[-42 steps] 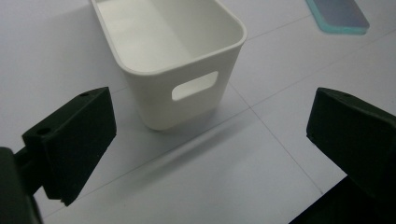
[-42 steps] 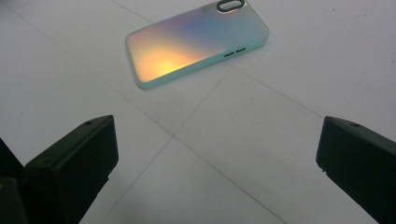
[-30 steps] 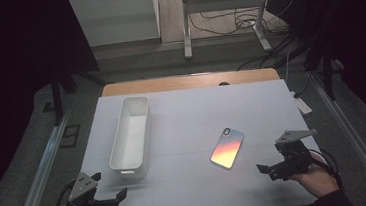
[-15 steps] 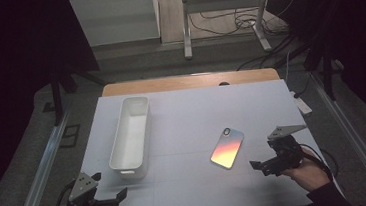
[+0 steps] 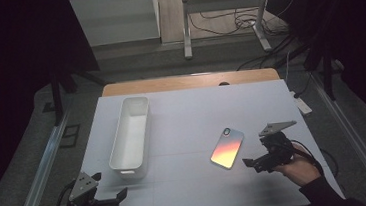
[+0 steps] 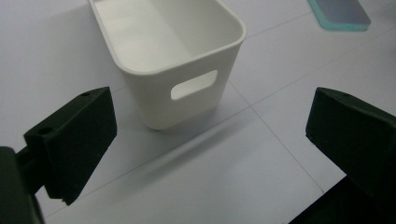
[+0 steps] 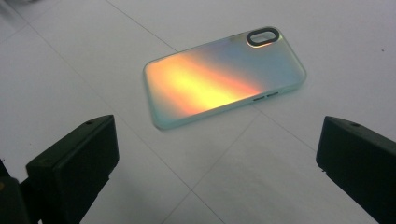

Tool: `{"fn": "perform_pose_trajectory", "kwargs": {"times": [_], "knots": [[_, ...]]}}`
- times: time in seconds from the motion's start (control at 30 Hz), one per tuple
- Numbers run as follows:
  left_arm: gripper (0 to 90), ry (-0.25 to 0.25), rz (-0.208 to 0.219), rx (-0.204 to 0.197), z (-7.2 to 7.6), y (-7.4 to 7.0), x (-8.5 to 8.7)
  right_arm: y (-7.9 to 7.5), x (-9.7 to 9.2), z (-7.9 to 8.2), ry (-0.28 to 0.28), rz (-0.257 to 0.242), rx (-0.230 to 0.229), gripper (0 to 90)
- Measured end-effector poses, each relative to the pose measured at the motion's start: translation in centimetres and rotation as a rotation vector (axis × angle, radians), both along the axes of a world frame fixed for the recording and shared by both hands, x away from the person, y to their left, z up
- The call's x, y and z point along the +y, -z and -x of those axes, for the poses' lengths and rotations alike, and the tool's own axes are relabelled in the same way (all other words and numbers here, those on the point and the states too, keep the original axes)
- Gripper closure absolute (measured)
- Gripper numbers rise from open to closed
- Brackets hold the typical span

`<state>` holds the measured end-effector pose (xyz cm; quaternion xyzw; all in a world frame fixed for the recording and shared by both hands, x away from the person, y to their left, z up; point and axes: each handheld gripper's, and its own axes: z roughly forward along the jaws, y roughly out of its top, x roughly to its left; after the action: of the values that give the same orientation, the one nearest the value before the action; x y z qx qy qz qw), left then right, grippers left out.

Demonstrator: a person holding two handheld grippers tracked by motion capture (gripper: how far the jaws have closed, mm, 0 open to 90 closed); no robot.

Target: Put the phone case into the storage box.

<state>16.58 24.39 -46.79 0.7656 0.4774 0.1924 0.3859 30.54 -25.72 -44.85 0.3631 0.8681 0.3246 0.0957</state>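
Observation:
An iridescent phone case (image 5: 227, 148) (image 7: 224, 74) lies flat, camera hole toward the far side, on the right half of the white table (image 5: 187, 112). My right gripper (image 5: 250, 165) (image 7: 217, 154) is open just to the near right of it, its jaws spread wide and pointing at the case without touching it. A long, empty white bin (image 5: 129, 133) (image 6: 182, 60) stands upright on the left half. My left gripper (image 5: 116, 200) (image 6: 212, 140) hovers open near the table's front left corner, facing the bin's near end with the handle slot. A corner of the phone case (image 6: 338, 11) appears beyond the bin.
A wooden strip (image 5: 184, 82) runs along the table's far edge. Metal rails (image 5: 50, 159) flank both sides of the table. A white power strip (image 5: 302, 103) lies off the right edge, and cables (image 5: 233, 15) trail on the floor behind.
My right gripper has moved left, closer to the phone case. The left gripper, bin and case have stayed put.

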Motion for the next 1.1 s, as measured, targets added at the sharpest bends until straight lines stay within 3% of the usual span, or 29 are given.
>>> {"fn": "perform_pose_trajectory", "kwargs": {"times": [0.67, 1.1], "knots": [[3.1, 0.0, -0.002, 0.003, 0.0, 0.0, 0.0, 0.4, 2.4, -2.0, -0.037, 0.034, 0.004, 0.0], [3.2, 0.001, -0.001, 0.005, -0.1, 0.0, 0.0, 0.7, 3.6, -3.1, -0.052, 0.04, 0.03, 0.0]]}}
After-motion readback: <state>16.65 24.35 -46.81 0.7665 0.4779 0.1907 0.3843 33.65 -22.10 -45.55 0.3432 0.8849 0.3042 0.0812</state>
